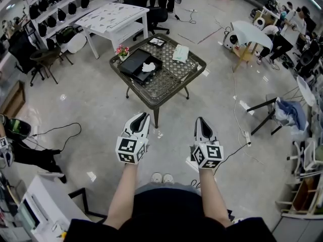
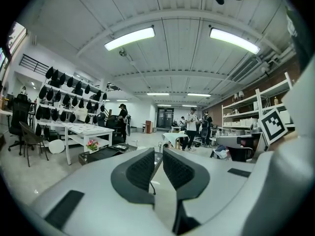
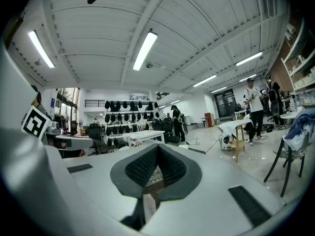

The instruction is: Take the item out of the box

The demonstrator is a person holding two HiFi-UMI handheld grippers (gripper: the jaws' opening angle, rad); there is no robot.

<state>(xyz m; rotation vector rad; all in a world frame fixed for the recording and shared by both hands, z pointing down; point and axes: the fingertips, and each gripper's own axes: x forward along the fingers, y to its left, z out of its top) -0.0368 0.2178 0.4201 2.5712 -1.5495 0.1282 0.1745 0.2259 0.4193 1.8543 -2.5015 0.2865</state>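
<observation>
An open black box (image 1: 135, 63) lies on the left part of a small dark mesh-top table (image 1: 169, 80) some way ahead of me. A crumpled white item (image 1: 149, 67) rests inside the box. Both grippers are held out over the bare floor, well short of the table. My left gripper (image 1: 143, 116) has a narrow gap between its ribbed pads (image 2: 142, 168) and nothing in it. The right gripper (image 1: 201, 120) has its tips together and holds nothing. Through the right gripper view the jaws (image 3: 156, 149) frame a bit of the table.
On the table also stand a pink flower pot (image 1: 122, 50), a white packet (image 1: 180, 53) and a small dark tray (image 1: 157, 42). A white table (image 1: 118, 19) and office chairs are behind it. Cables (image 1: 237, 110) run over the floor. People stand at the far right.
</observation>
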